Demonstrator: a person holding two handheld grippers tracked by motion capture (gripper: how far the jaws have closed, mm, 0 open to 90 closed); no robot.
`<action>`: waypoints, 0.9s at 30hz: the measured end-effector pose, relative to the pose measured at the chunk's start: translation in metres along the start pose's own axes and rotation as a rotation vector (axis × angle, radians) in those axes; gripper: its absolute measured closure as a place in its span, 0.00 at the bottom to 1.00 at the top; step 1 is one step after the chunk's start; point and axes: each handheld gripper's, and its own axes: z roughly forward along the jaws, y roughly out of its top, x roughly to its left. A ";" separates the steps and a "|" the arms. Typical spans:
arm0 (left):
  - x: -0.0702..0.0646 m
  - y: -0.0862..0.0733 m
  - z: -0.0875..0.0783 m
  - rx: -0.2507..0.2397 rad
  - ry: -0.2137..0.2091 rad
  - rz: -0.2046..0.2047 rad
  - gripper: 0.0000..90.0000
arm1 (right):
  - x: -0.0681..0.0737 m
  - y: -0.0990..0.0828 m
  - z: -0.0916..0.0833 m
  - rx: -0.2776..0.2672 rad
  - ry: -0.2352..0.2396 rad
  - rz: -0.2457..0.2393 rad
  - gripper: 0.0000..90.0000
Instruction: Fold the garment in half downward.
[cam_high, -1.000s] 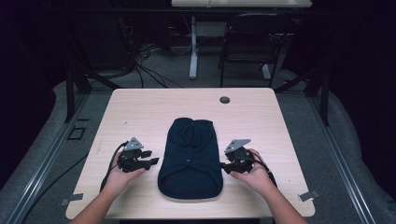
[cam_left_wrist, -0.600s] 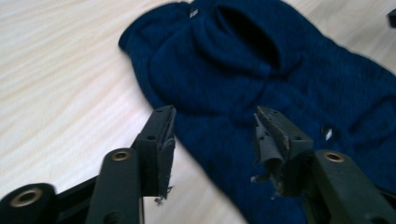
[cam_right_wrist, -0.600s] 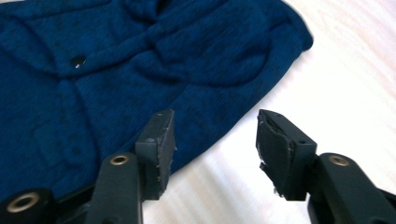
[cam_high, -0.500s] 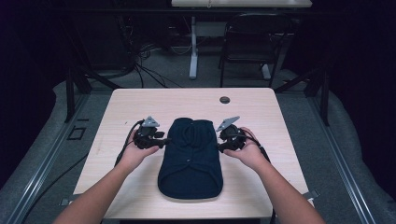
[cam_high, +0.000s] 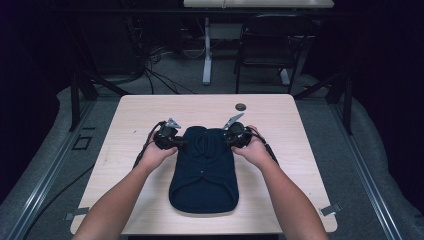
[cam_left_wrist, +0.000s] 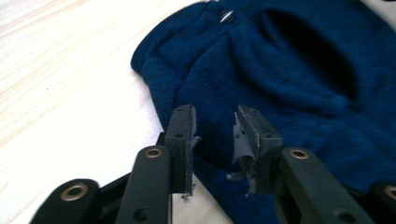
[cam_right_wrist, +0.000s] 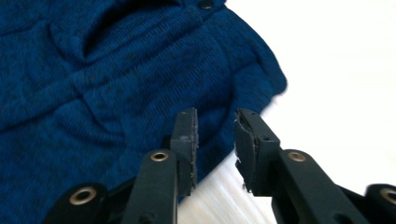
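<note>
A dark blue knit garment (cam_high: 204, 172) lies folded on the wooden table (cam_high: 150, 110), collar end away from the person. My left gripper (cam_high: 180, 143) is at the garment's far left corner, jaws open. In the left gripper view the gripper (cam_left_wrist: 214, 119) has the garment (cam_left_wrist: 289, 84) edge in the gap between its jaws, with a metal snap (cam_left_wrist: 226, 15) farther off. My right gripper (cam_high: 226, 140) sits at the far right corner. In the right gripper view it (cam_right_wrist: 215, 119) is open over the cloth's (cam_right_wrist: 93, 79) edge.
A small dark round object (cam_high: 241, 106) lies near the table's far edge. Beyond the table stand a black chair (cam_high: 265, 40) and a desk leg (cam_high: 206, 50), with cables on the floor. Bare wood flanks the garment on both sides.
Both grippers have moved away from the person along the garment's sides, from its middle to its far corners, and closed in on the cloth's edges. The garment has not shifted.
</note>
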 end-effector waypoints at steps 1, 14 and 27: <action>0.000 -0.001 0.003 0.014 0.002 0.007 0.76 | 0.001 0.000 0.004 -0.004 0.006 0.005 0.77; -0.018 -0.009 0.011 0.078 -0.012 0.105 0.83 | 0.017 -0.005 0.023 0.101 0.069 -0.087 0.82; -0.028 -0.021 0.000 0.085 -0.053 0.127 0.84 | 0.033 -0.013 0.014 0.116 0.108 -0.131 0.83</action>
